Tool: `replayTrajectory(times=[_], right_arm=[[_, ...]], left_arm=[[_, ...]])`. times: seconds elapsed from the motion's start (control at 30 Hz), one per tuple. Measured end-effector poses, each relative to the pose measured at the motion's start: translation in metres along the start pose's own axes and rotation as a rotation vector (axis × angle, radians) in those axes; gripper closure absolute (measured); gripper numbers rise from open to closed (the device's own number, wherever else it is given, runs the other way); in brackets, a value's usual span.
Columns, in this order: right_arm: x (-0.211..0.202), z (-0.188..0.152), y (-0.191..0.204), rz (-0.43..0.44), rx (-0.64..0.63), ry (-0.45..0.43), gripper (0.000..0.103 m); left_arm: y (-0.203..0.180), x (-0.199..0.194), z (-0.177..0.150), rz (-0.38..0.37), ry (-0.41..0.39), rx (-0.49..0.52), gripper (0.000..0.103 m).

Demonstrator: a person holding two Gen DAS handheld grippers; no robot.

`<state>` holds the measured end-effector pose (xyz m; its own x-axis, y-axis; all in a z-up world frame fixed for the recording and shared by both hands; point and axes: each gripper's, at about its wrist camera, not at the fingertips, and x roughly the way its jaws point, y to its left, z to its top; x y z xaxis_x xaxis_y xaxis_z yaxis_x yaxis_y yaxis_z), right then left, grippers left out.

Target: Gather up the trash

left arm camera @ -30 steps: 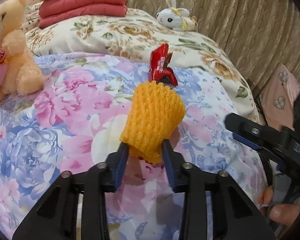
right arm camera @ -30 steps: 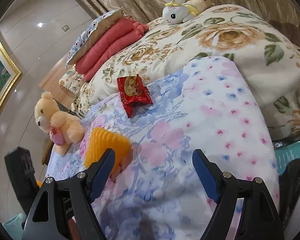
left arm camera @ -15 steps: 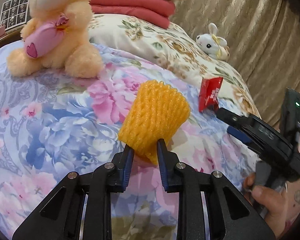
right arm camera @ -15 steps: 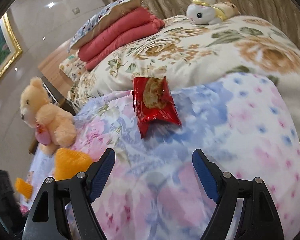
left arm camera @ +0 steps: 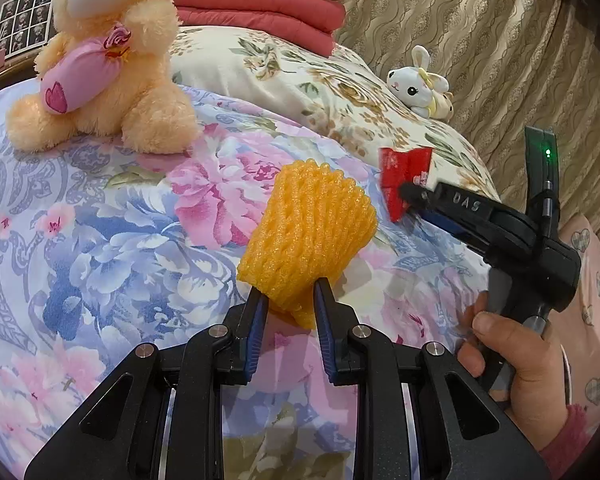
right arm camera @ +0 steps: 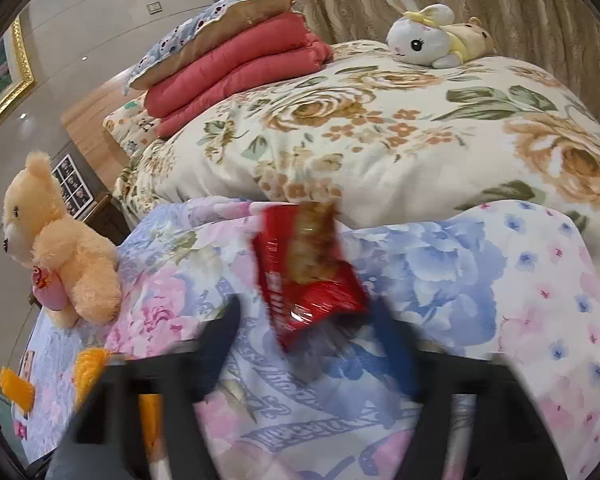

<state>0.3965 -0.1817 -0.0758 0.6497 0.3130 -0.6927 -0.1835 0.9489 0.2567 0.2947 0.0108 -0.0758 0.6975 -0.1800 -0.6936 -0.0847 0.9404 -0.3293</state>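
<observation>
On the flowered bedspread point(left arm camera: 100, 240): left gripper point(left arm camera: 288, 304), jaws pinched on orange foam net point(left arm camera: 312, 224); right gripper point(right arm camera: 308, 320), jaws part-open either side of red wrapper point(right arm camera: 308, 268), contact w/ it unclear (blur).

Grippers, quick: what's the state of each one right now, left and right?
Left gripper: shut on the yellow foam net.
Right gripper: jaws apart either side of the red snack wrapper, blurred; not gripping it yet.

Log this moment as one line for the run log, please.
left gripper: shut on orange foam net | right gripper: blurred, jaws either side of red snack wrapper, grip unclear | surface: floral quilt
</observation>
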Motion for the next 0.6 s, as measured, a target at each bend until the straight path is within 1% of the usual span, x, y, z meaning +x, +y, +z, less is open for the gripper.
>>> replayTrajectory(times=[0.03, 0.07, 0.17, 0.33, 0.5, 0.6], right_arm=[[-0.001, -0.001, 0.0, -0.002, 0.002, 0.0, 0.083], [-0.004, -0.003, -0.001, -0.008, 0.002, -0.007, 0.09], [-0.017, -0.009, 0.0, 0.004, -0.002, -0.036, 0.09], [-0.036, -0.028, 0.002, 0.048, 0.004, -0.035, 0.091], [-0.062, -0.055, -0.004, 0.08, 0.065, -0.051, 0.092], [-0.081, -0.071, -0.005, 0.083, 0.081, -0.068, 0.092]], left_arm=[[0.0, 0.0, 0.0, 0.0, -0.001, 0.0, 0.081], [0.0, 0.0, 0.0, 0.0, -0.001, -0.001, 0.081], [0.0, 0.0, 0.0, -0.002, -0.002, -0.002, 0.081], [0.0, 0.0, 0.0, 0.001, -0.001, 0.001, 0.081], [0.003, -0.002, -0.001, -0.003, -0.006, 0.0, 0.081], [0.001, -0.004, -0.002, 0.006, -0.007, 0.012, 0.081]])
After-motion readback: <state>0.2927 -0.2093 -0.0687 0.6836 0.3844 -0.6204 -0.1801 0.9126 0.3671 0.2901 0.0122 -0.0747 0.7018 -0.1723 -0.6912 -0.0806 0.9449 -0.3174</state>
